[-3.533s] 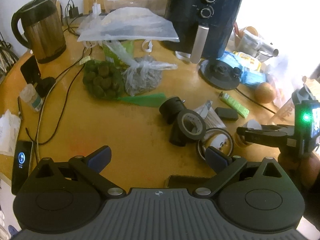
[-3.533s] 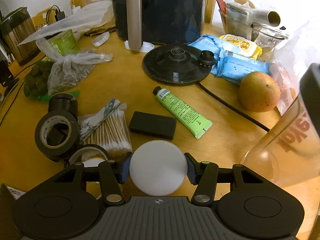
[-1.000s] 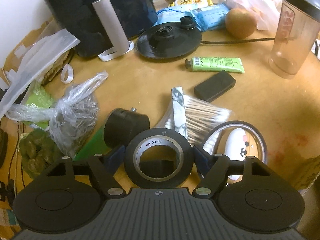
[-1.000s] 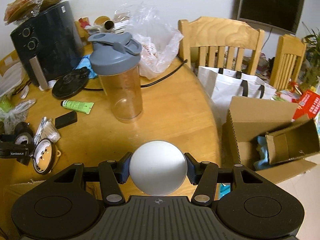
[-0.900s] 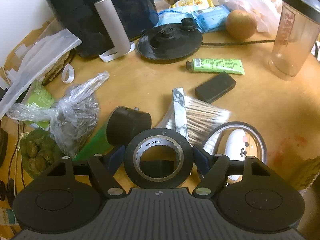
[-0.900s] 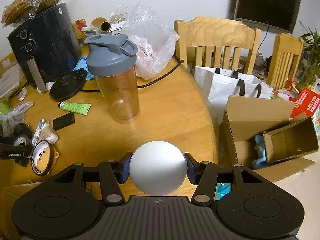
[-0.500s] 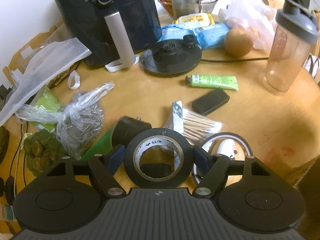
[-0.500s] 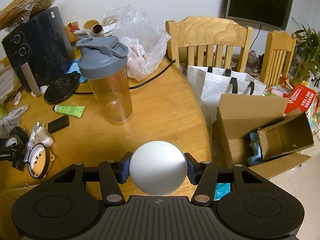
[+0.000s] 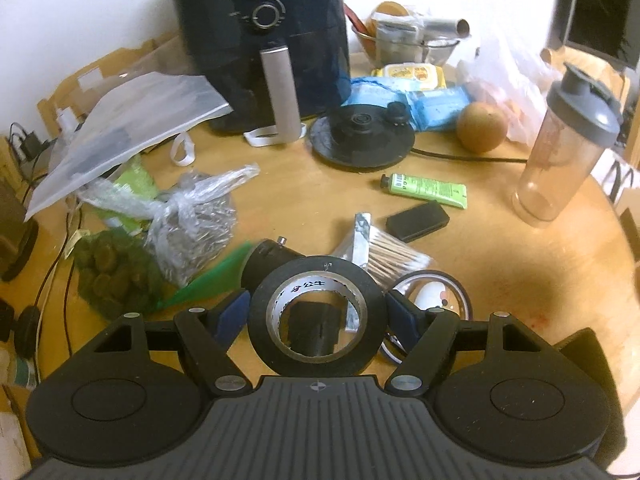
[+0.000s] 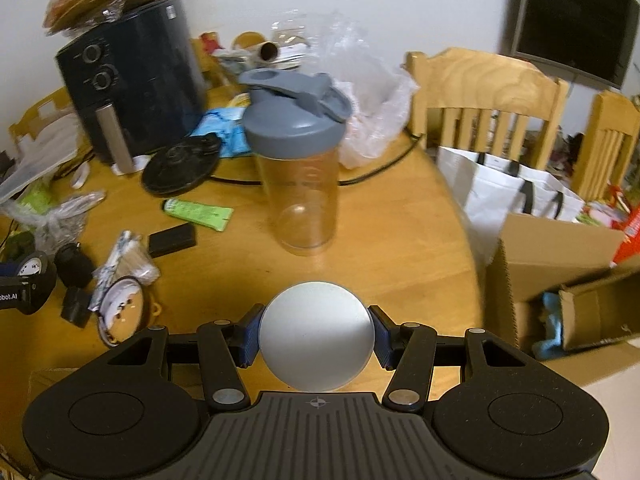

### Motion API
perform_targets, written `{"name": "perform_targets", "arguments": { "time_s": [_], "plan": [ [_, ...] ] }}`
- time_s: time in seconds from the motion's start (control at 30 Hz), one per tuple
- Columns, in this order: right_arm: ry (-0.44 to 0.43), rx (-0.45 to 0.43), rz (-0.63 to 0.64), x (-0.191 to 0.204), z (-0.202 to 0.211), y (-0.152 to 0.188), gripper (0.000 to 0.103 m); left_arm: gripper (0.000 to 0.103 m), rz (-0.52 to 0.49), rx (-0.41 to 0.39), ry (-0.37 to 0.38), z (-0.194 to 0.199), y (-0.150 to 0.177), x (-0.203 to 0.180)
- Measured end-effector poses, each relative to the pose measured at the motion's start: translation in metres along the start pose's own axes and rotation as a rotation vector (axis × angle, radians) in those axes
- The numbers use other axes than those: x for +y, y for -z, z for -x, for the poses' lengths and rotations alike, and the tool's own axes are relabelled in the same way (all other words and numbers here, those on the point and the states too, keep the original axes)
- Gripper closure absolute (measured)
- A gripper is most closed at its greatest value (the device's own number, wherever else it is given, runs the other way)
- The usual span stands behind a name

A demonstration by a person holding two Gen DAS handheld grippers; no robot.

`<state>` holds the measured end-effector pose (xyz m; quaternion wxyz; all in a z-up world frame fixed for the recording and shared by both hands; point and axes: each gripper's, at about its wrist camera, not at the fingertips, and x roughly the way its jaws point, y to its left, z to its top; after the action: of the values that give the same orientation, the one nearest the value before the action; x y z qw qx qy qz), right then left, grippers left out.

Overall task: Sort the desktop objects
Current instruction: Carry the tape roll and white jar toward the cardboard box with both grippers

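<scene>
My left gripper (image 9: 317, 314) is shut on a black tape roll (image 9: 256, 320) and holds it above the round wooden table (image 9: 520, 280). My right gripper (image 10: 316, 336) is shut on a white round disc (image 10: 316, 346) above the table's right part. On the table lie a cotton swab pack (image 9: 390, 260), a green tube (image 9: 424, 190), a small black box (image 9: 416, 220), a round mirror (image 9: 430, 294) and a black cylinder (image 9: 268, 262). The left gripper with the tape shows at the left edge of the right wrist view (image 10: 24, 284).
A black air fryer (image 9: 260, 40), a kettle base (image 9: 360, 140), a shaker bottle (image 10: 298, 184), an orange (image 9: 482, 126) and plastic bags (image 9: 188, 220) crowd the table. Cardboard boxes (image 10: 560, 280), a white bag (image 10: 508, 188) and chairs (image 10: 480, 96) stand off the table's right side.
The left gripper has lifted and drawn back with the tape roll. The right gripper, still holding the disc, has swung back towards the table, so the shaker bottle looks nearer.
</scene>
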<state>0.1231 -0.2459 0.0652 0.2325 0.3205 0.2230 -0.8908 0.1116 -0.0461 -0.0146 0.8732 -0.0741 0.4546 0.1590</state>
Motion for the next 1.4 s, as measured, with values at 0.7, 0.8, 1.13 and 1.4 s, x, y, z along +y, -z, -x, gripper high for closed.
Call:
{"name": "perform_targets", "arguments": {
  "time_s": [0.7, 0.8, 1.13, 1.4],
  "plan": [
    [-0.115, -0.001, 0.088, 0.064, 0.001, -0.003, 0.046, 0.030, 0.216, 0.018, -0.002, 0.043, 0.031, 0.036],
    [-0.130, 0.004, 0.089, 0.071, 0.002, 0.000, 0.046, 0.030, 0.231, 0.025, 0.008, 0.049, 0.036, 0.037],
    [-0.198, 0.036, 0.103, 0.084, 0.009, 0.020, 0.046, 0.030, 0.261, 0.059, 0.102, 0.056, 0.052, 0.026],
    [-0.224, 0.078, 0.122, 0.085, 0.003, 0.028, 0.046, 0.030, 0.265, 0.089, 0.129, 0.053, 0.057, 0.007]
  ]
}}
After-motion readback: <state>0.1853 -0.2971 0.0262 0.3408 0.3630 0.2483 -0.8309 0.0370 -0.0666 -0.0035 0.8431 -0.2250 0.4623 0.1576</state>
